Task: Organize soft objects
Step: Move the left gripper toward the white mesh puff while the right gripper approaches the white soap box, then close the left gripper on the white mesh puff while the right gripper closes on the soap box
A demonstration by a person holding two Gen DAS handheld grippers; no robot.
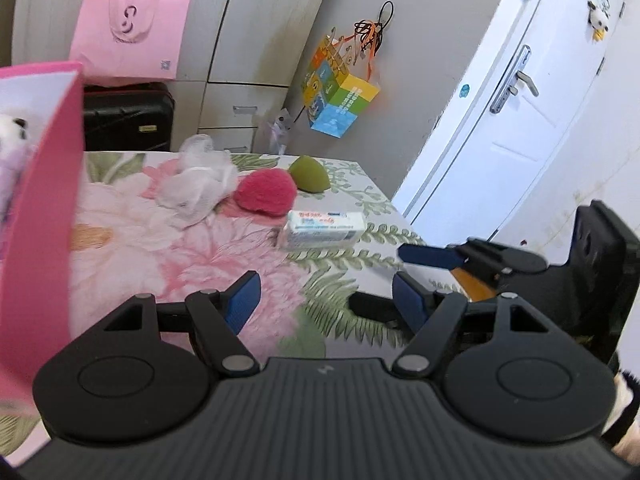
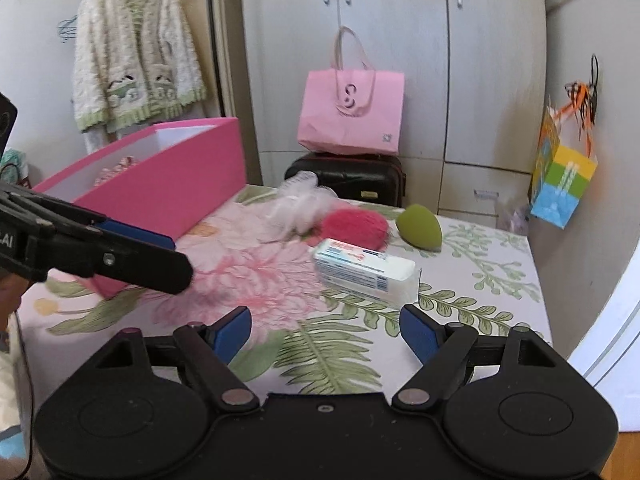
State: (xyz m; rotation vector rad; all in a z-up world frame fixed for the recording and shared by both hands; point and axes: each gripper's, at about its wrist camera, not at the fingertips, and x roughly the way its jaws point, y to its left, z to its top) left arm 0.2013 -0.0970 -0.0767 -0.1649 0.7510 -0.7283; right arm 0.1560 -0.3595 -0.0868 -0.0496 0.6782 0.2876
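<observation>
Between picks, by the look of it: both claws wide open and empty, hovering over the near end of the counter (image 2: 500,264) with its floral cloth.

Left claw (image 1: 326,300): pads spread, nothing between them, just beside the pink box (image 1: 40,216) (a white plush (image 1: 12,136) visible inside, so some sorting probably done). Right claw (image 2: 326,330): pads likewise apart, aimed straight at the tissue pack (image 2: 366,272), nearest of the loose things.

Still out on the counter, in a loose row toward the far edge:
- tissue pack, lying flat, nearest the claws
- red puff (image 2: 356,228), just behind the pack, close to or touching it
- green sponge (image 2: 420,226), egg-shaped, beside the puff on the right
- white mesh (image 2: 300,208), crumpled, left of the puff and touching it

Box open-topped, standing at the left of the counter, well within reach of either claw.

Likely next: right claw forward and down onto the pack, pads across its short sides, then a closing squeeze, gentle enough not to crush the wrapper. Then a lift and a swing left over the box wall, past the left claw (reaching into the right view, so a collision worth watching). Puff and mesh apt to drag one another if either is pulled.
</observation>
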